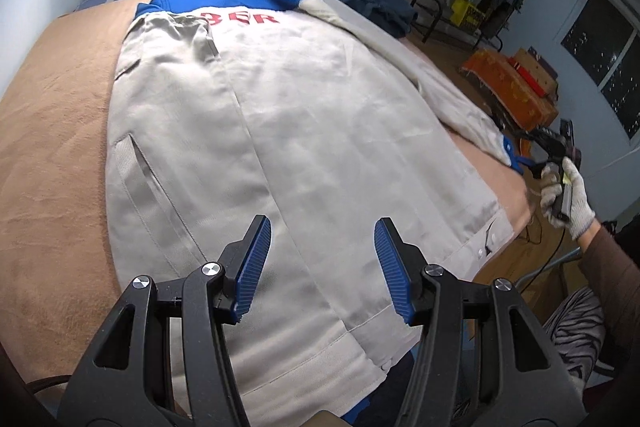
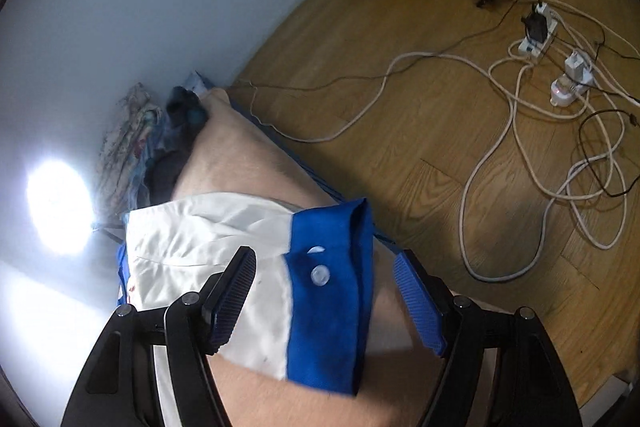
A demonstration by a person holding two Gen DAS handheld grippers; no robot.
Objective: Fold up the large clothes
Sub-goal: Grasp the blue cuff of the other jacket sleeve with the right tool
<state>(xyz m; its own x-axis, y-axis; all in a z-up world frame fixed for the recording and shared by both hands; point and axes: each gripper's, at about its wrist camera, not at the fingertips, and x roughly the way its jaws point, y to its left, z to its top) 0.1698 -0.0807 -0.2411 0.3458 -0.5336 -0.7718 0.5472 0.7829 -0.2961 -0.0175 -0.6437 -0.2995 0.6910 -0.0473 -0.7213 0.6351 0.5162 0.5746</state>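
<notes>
A pale jacket [image 1: 304,131] with a blue yoke lies spread flat on a tan bed [image 1: 52,147], hem nearest. The left gripper [image 1: 320,251] hangs over the hem, jaws apart and empty. At the bed's right edge, the right gripper [image 2: 324,291] hovers with jaws apart, astride the sleeve's blue cuff [image 2: 332,291], not clamped. Beyond, cables [image 2: 520,131] sprawl over the wooden floor [image 2: 400,107].
</notes>
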